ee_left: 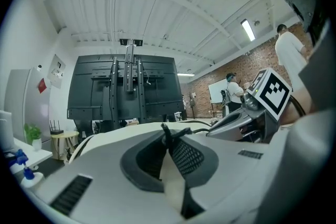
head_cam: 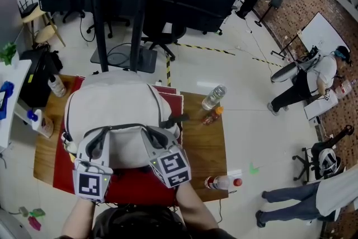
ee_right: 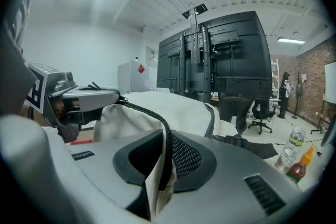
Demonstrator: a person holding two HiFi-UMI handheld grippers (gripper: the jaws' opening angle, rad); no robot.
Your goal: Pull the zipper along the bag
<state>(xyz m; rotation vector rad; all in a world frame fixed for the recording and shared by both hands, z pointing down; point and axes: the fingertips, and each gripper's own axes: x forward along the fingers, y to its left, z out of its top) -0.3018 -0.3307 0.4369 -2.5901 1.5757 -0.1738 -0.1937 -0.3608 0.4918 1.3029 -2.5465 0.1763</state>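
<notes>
Cream fabric backpack [head_cam: 120, 103] on wooden table [head_cam: 208, 145], left gripper [ee_left: 169, 153] pinched tight on thin black zipper pull [ee_left: 166, 132], right gripper [ee_right: 167, 157] clamped on black zipper track [ee_right: 149, 113] at backpack's edge

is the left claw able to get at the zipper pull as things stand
Probably yes, it looks to be on it: the left claw is shut on a thin black tab, apparently the zipper pull, with white fabric of the bag. Nothing blocks it; the right claw grips the zipper seam.
</notes>
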